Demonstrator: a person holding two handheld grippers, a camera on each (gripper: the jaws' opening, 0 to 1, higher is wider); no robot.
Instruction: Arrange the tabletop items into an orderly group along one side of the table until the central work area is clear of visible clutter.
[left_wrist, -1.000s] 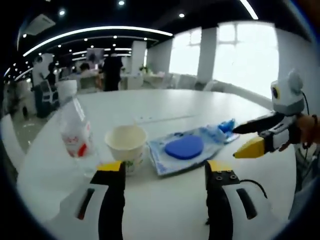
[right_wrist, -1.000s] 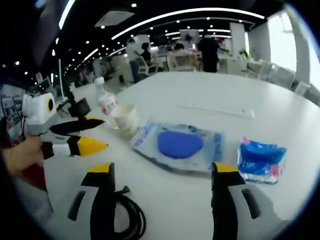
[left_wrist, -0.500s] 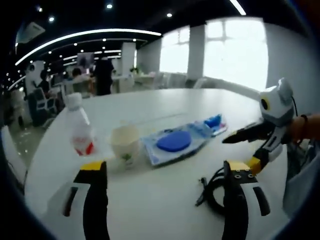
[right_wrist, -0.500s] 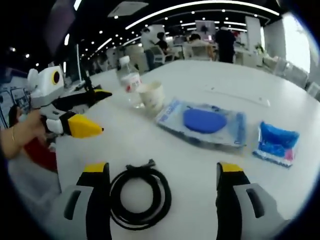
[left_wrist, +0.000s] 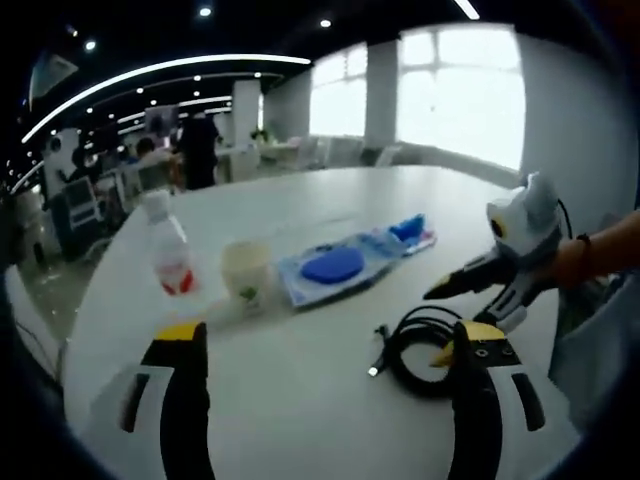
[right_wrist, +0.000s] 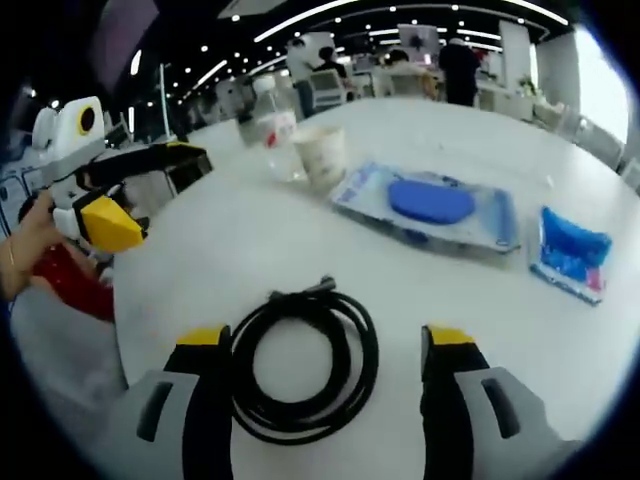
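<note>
In the right gripper view the right gripper (right_wrist: 325, 350) has its jaws spread wide, holding nothing, one on each side of the coiled black cable (right_wrist: 303, 360), which lies flat on the white table (right_wrist: 200, 240) close to the near rim. The cable serves as the landmark. Its plug end points away from the gripper, toward the table's middle.

Beyond the cable, past a bare stretch of tabletop, lies the clear packet with a blue disc (right_wrist: 435, 205). Right of that packet, apart from it, sits the small blue packet (right_wrist: 570, 250). Left of the disc packet stands the paper cup (right_wrist: 322, 155), and just beyond the cup the plastic bottle (right_wrist: 272, 128).

Left of the cable, off the table's curved edge, a hand holds the left gripper (right_wrist: 130, 190), jaws parted and empty.

In the left gripper view the left gripper's (left_wrist: 325, 340) own jaws stand wide apart over bare tabletop, the cable (left_wrist: 420, 345) to their right, with the right gripper (left_wrist: 470, 300) over the cable's far side. Bottle (left_wrist: 170, 260), cup (left_wrist: 245, 275), disc packet (left_wrist: 335, 265) and blue packet (left_wrist: 410, 232) line up beyond the cable, with open tabletop behind them.
</note>
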